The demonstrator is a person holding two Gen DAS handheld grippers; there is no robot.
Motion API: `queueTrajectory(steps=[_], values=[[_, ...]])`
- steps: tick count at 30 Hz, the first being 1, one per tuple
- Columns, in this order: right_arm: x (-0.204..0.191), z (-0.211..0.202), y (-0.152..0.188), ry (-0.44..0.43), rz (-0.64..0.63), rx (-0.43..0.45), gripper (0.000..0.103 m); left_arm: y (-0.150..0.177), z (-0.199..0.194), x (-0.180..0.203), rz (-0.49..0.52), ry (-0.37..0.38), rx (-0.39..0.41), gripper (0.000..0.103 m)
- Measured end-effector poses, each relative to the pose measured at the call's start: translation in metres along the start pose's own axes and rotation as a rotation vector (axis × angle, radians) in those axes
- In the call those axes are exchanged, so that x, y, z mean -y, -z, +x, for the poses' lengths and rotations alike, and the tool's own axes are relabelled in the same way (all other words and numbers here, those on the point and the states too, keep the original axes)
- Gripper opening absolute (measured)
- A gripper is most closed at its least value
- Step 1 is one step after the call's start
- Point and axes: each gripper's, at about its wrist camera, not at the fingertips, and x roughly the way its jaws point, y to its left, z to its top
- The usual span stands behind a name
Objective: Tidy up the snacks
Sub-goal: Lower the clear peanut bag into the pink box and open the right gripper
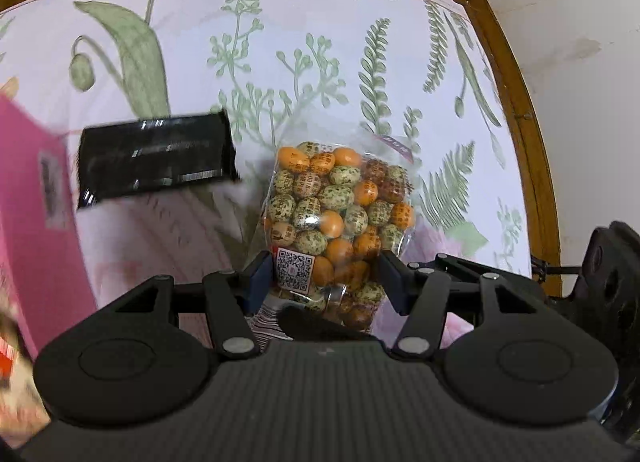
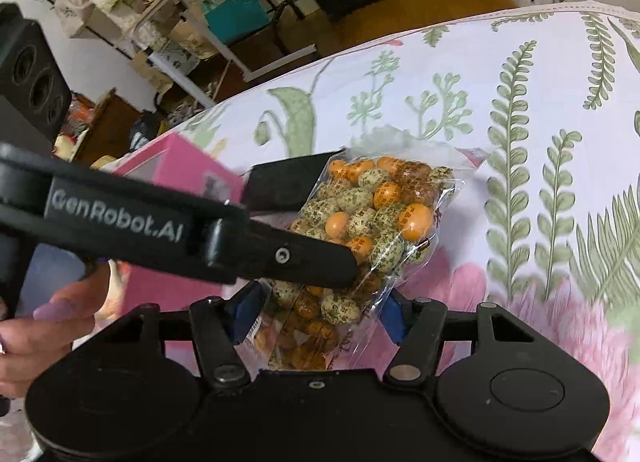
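A clear bag of orange and speckled green coated nuts (image 1: 336, 206) is held above the floral tablecloth. My left gripper (image 1: 324, 274) is shut on its lower end, by the QR label. My right gripper (image 2: 316, 310) is also shut on the same bag (image 2: 372, 214), with the left gripper's finger (image 2: 280, 254) crossing in front of it. A black snack packet (image 1: 156, 160) lies on the cloth to the left, also in the right wrist view (image 2: 284, 182). A pink box (image 1: 36, 230) stands at the far left and shows in the right wrist view (image 2: 184, 170).
The table's wooden edge (image 1: 528, 134) runs along the right, with a white wall beyond. In the right wrist view, shelves and bags (image 2: 168, 22) stand on the floor past the table's far edge. The floral tablecloth (image 2: 540, 142) stretches right.
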Motion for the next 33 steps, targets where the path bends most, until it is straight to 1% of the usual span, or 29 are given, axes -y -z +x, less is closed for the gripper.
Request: queueTrajectory(steps=[3, 5, 7, 11, 14, 18, 21, 23, 28, 33], values=[[-0.014, -0.015, 0.009, -0.029, -0.006, -0.021, 0.067, 0.019, -0.021, 0.009, 0.008, -0.021, 0.008, 0.056], [-0.023, -0.026, 0.015, -0.045, -0.025, -0.031, 0.067, 0.034, -0.036, 0.012, 0.000, -0.032, 0.029, 0.056], [-0.039, -0.035, 0.021, -0.046, -0.062, -0.041, 0.067, 0.050, -0.051, 0.014, 0.001, -0.031, 0.051, 0.056], [-0.068, -0.051, 0.033, -0.059, -0.135, -0.059, 0.067, 0.077, -0.081, 0.013, -0.024, -0.014, 0.072, 0.056], [-0.092, -0.060, 0.032, -0.067, -0.192, -0.065, 0.067, 0.094, -0.108, 0.006, -0.060, 0.007, 0.102, 0.056], [-0.130, -0.065, 0.026, -0.098, -0.292, -0.059, 0.066, 0.113, -0.150, -0.009, -0.096, 0.000, 0.171, 0.056], [-0.165, -0.055, 0.021, -0.106, -0.392, -0.054, 0.066, 0.125, -0.178, -0.025, -0.092, -0.057, 0.225, 0.057], [-0.187, -0.042, 0.015, -0.136, -0.431, -0.055, 0.066, 0.129, -0.195, -0.042, -0.128, -0.090, 0.253, 0.056], [-0.218, -0.007, -0.006, -0.246, -0.404, -0.065, 0.064, 0.127, -0.227, -0.094, -0.220, -0.146, 0.302, 0.056], [-0.236, 0.037, -0.020, -0.304, -0.374, -0.081, 0.062, 0.117, -0.234, -0.145, -0.274, -0.170, 0.322, 0.057]])
